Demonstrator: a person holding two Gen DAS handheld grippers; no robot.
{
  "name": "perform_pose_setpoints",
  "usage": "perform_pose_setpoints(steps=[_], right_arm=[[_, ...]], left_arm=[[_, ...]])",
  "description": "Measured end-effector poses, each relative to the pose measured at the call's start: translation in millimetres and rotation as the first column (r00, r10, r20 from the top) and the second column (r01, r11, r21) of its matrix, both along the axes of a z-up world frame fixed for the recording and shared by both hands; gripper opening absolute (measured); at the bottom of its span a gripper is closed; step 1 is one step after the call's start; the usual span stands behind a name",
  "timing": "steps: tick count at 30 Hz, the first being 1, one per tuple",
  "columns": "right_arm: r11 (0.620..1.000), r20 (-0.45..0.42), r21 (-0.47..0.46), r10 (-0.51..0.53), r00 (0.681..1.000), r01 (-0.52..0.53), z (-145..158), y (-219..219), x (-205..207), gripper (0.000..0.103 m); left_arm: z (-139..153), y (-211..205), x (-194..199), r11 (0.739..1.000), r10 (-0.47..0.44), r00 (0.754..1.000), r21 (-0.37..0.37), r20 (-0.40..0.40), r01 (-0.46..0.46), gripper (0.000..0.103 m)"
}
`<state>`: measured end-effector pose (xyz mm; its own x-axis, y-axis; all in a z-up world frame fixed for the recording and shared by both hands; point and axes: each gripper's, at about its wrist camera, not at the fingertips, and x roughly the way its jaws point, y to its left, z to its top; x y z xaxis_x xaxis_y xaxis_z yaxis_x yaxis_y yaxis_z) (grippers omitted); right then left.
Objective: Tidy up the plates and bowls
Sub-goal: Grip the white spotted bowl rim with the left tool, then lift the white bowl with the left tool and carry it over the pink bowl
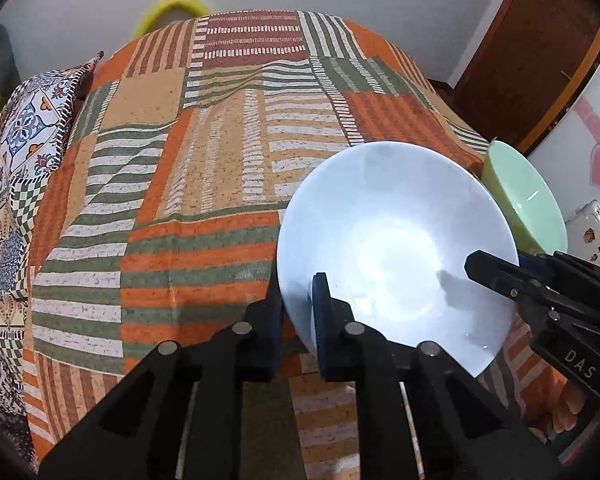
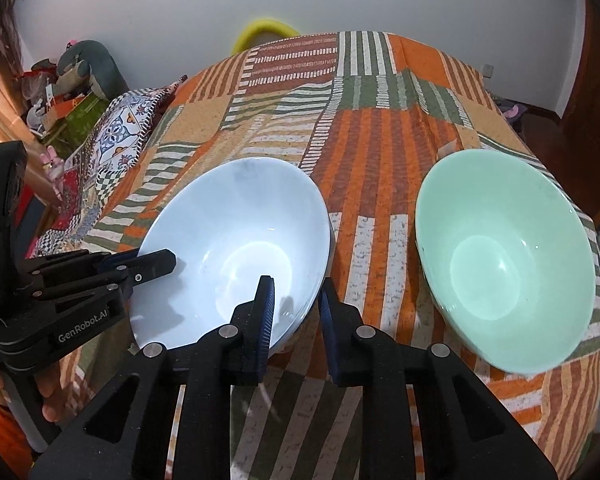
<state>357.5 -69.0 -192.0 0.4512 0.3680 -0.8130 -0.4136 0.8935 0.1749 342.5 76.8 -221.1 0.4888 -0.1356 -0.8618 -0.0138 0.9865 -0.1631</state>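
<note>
the left gripper (image 1: 298, 322) is clamped on the near left rim of the white bowl (image 1: 396, 248), one finger inside the wall and one outside. the right gripper (image 2: 296, 320) pinches the near right rim of the same bowl the same way, though from its own camera the outer pad looks a shade off the wall, so that contact is probably firm rather than certainly so. the bowl sits near the front edge of the bed (image 2: 380, 128), on the striped patchwork cover, and it looks slightly tipped toward the cameras. the green bowl (image 2: 504, 264) rests apart from it, toward the front right corner, untouched.

the white bowl appears to be glazed ceramic or glass: stiff, fairly heavy, smooth and likely slippery under the pads, and breakable if it slides out. the thin upper rim is the sensible hold, and two grips on either side should keep it level. the soft bedding gives little steady support under it.
</note>
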Motion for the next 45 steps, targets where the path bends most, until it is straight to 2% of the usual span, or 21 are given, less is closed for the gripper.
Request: perform_pose_setpoints(steps=[6,12,28,36,45], right_arm=[[1.000,0.019,-0.006,0.004,1.000,-0.004,10.2,2.4,-7.9,0.020],[1.000,0.038,0.025,0.008,0.999,-0.009,28.3,0.6,-23.4,0.020],[0.995,0.114,0.089,0.043,0.993,-0.053,79.2,-0.2,-93.6,0.020],[0.990,0.134,0.108,0.072,0.988,-0.087,87.5,2.5,-125.6,0.020],[0.984,0.135,0.122,0.115,0.984,-0.131,85.1,12.5,-154.9,0.020]], left_arm=[[17.3,-0.2,-15.5,1.000,0.008,1.000,-0.005,0.027,-0.008,0.013],[45.7,-1.6,-41.3,1.000,0.013,0.997,-0.006,0.070,-0.012,0.013],[122.8,-9.4,-145.0,0.999,0.018,0.984,0.039,0.179,-0.025,0.013],[140.6,-5.7,-196.7,0.998,0.036,0.977,0.051,0.209,-0.047,0.013],[142.1,6.8,-245.2,0.995,0.079,0.974,0.043,0.212,-0.090,0.013]])
